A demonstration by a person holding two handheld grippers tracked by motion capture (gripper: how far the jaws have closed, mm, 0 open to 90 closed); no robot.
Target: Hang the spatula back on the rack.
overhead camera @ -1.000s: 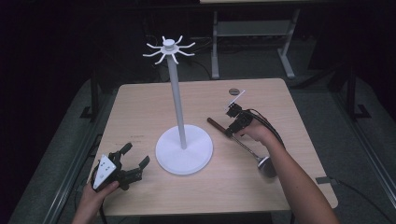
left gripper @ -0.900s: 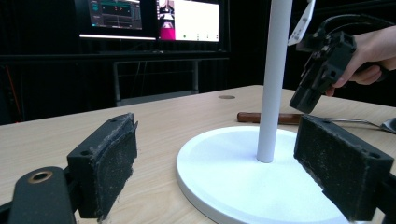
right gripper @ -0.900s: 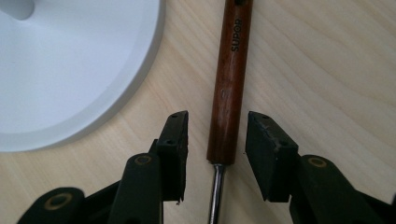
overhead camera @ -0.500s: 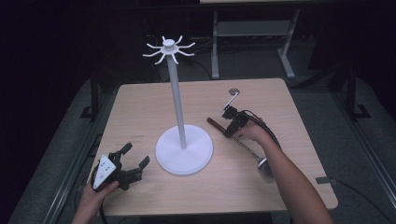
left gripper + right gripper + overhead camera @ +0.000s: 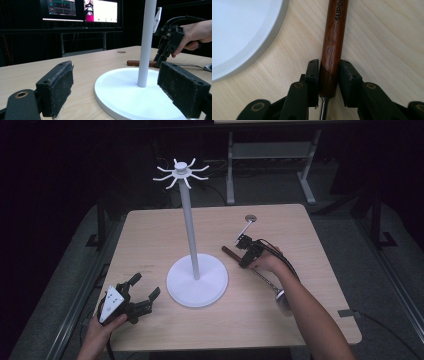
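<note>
A white stand (image 5: pixel 197 282) with a tall pole and hooks at its top (image 5: pixel 181 170) rises from the middle of the wooden table (image 5: pixel 150 235). A utensil with a dark wooden handle (image 5: pixel 230 252) and a metal shaft (image 5: pixel 265 277) lies flat to its right. My right gripper (image 5: pixel 245 259) points down on that handle. In the right gripper view the pads of my right gripper (image 5: pixel 329 75) press both sides of the handle (image 5: pixel 334 37) near its metal end. My left gripper (image 5: pixel 146 286) rests open at the front left, its jaws wide apart (image 5: pixel 120 92) and facing the stand's base (image 5: pixel 117 82).
A small round metal disc (image 5: pixel 250 218) sits on the table behind the right gripper. The utensil's metal bowl (image 5: pixel 281 296) lies under the right forearm. A metal frame (image 5: pixel 270 150) stands beyond the table, and screens (image 5: pixel 100 11) glow in the left gripper view.
My right gripper has come down and slightly nearer onto the wooden handle and its jaws have drawn in around it. The left gripper has stayed put.
</note>
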